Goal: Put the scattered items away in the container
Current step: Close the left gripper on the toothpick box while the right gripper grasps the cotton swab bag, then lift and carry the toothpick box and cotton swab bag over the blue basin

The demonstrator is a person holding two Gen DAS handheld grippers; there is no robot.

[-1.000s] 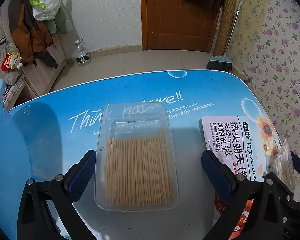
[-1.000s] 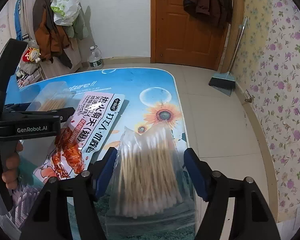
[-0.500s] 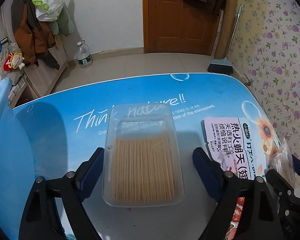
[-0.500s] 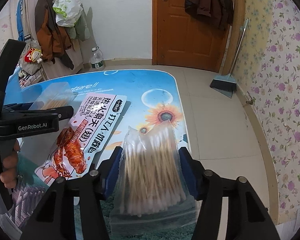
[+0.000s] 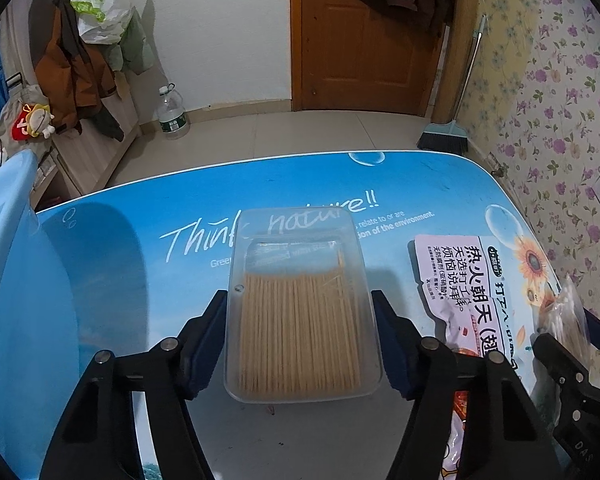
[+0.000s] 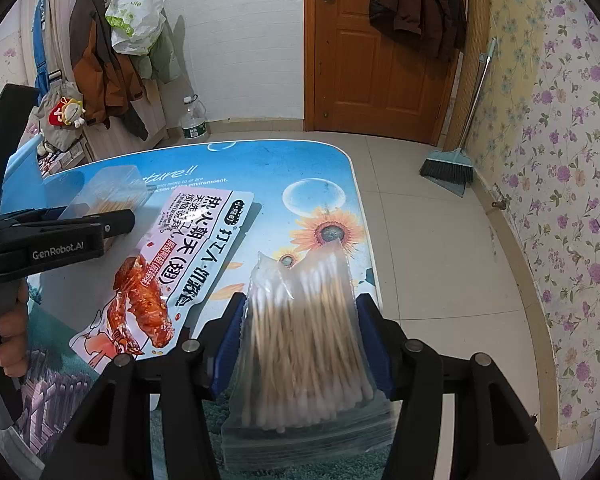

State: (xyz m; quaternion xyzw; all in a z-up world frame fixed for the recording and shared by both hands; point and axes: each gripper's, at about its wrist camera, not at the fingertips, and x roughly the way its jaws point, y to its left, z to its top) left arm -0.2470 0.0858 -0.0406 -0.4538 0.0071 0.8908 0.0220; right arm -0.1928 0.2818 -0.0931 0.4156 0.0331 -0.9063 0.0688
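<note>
My left gripper (image 5: 300, 316) is shut on a clear plastic box of toothpicks (image 5: 300, 312), its blue pads pressing both long sides on the blue table (image 5: 180, 200). My right gripper (image 6: 300, 320) is shut on a clear bag of cotton swabs (image 6: 304, 332) at the table's right edge. A pink snack packet (image 6: 180, 264) lies flat between the two; it also shows in the left wrist view (image 5: 464, 276). A light blue container (image 5: 8, 280) stands at the table's left side. The left gripper shows in the right wrist view (image 6: 60, 232).
The table's far edge (image 5: 300, 156) and right edge border tiled floor. A broom and dustpan (image 6: 452, 164) lean by the door. A water bottle (image 5: 172, 112) and hanging coats (image 5: 76, 64) stand at the back left.
Both grippers have closed: the left jaws came in onto the toothpick box and the right jaws onto the cotton swab bag. The items have stayed in place.
</note>
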